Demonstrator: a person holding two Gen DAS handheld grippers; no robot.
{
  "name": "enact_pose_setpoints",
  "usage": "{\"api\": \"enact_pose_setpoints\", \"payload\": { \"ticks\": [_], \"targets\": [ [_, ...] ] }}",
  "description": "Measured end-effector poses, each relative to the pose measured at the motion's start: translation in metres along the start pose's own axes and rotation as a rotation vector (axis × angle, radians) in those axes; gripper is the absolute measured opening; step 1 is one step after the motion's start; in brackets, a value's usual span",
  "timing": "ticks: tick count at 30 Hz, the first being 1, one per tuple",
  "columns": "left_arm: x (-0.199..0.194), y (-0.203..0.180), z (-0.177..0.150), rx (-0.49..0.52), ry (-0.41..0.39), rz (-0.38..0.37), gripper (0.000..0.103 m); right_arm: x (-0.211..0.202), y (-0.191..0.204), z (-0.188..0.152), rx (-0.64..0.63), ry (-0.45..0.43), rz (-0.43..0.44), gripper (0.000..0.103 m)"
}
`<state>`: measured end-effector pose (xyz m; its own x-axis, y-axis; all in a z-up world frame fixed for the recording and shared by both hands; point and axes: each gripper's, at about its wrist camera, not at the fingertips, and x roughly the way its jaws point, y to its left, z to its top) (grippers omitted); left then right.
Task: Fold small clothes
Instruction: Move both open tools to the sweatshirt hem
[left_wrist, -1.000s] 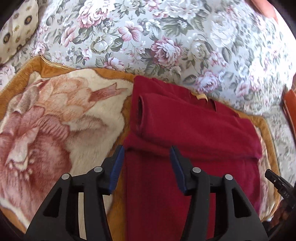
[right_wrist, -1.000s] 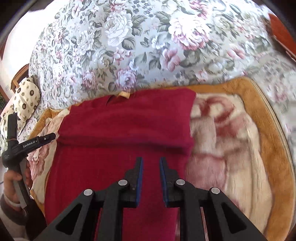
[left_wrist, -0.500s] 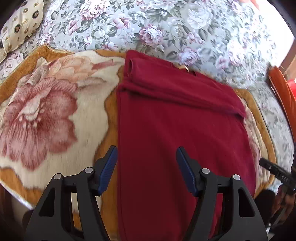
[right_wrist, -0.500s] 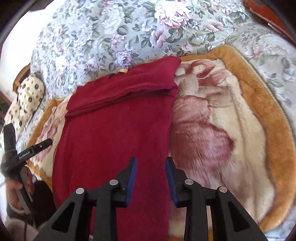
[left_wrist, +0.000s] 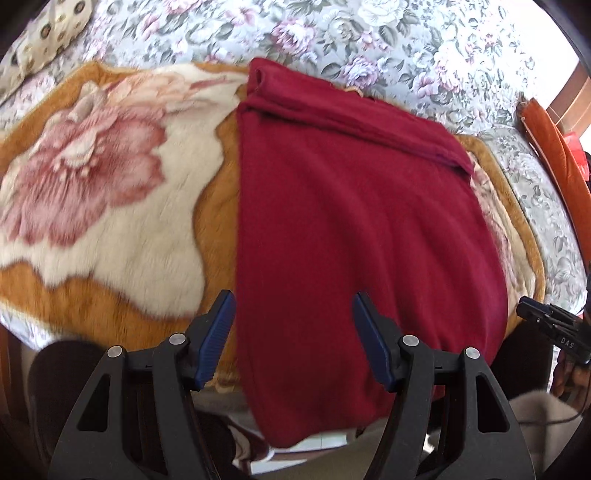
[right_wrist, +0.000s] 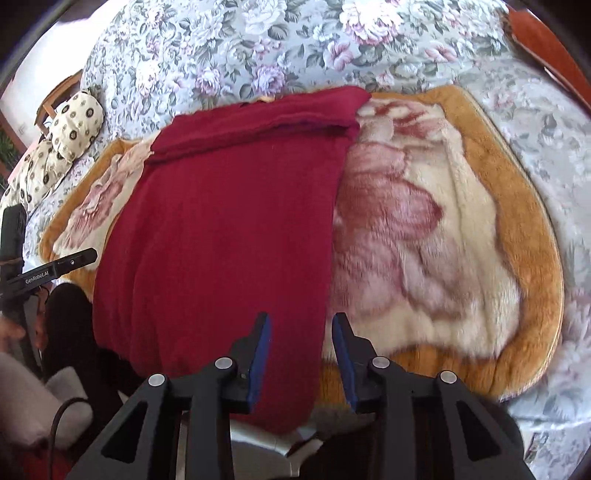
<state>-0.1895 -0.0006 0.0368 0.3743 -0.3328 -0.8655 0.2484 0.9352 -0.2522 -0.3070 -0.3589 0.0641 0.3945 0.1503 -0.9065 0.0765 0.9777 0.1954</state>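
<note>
Lying lengthwise on the blanket (left_wrist: 110, 229), one red garment (left_wrist: 351, 229) is framed by two grippers.

One garment, one blanket, one floral cover (right_wrist: 229, 48) and one dotted pillow (right_wrist: 74, 122) are counted. The garment's far end is folded over; its near end hangs off the blanket's edge. Compared with a second ago, both grippers are seen farther back toward the near hem. The left gripper (left_wrist: 293, 317) is spread wide over the garment's left edge, gripping nothing; the right gripper (right_wrist: 301, 339), its jaws just opened further, is half-spread over the right edge, pads apart from the cloth. "GenRobot.AI" is read on the left gripper in the right view.
</note>
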Motion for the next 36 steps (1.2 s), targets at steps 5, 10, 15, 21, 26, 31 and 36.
{"api": "enact_pose_setpoints", "payload": {
  "ticks": [5,10,15,21,26,31,36],
  "targets": [
    [0.003,0.016,-0.019,-0.048,0.055,-0.043,0.066,0.003,-0.003,-0.016,0.013,0.058,0.031,0.035],
    [0.005,0.018,-0.037,-0.035,0.087,-0.096,0.066,0.013,-0.002,-0.028,0.0,0.118,0.028,0.035],
    [0.015,0.014,-0.046,-0.025,0.136,-0.114,0.066,0.022,-0.001,-0.032,-0.002,0.163,0.049,0.038],
    [0.026,0.011,-0.052,-0.028,0.182,-0.122,0.066,0.028,-0.005,-0.037,0.0,0.194,0.051,0.039],
    [0.032,0.009,-0.052,-0.024,0.192,-0.123,0.066,0.031,-0.005,-0.037,0.004,0.2,0.055,0.04],
    [0.038,0.009,-0.051,-0.036,0.206,-0.127,0.066,0.036,-0.003,-0.034,0.013,0.205,0.08,0.04],
    [0.041,0.01,-0.051,-0.032,0.211,-0.119,0.066,0.038,-0.005,-0.033,0.016,0.199,0.084,0.041]
  ]
}}
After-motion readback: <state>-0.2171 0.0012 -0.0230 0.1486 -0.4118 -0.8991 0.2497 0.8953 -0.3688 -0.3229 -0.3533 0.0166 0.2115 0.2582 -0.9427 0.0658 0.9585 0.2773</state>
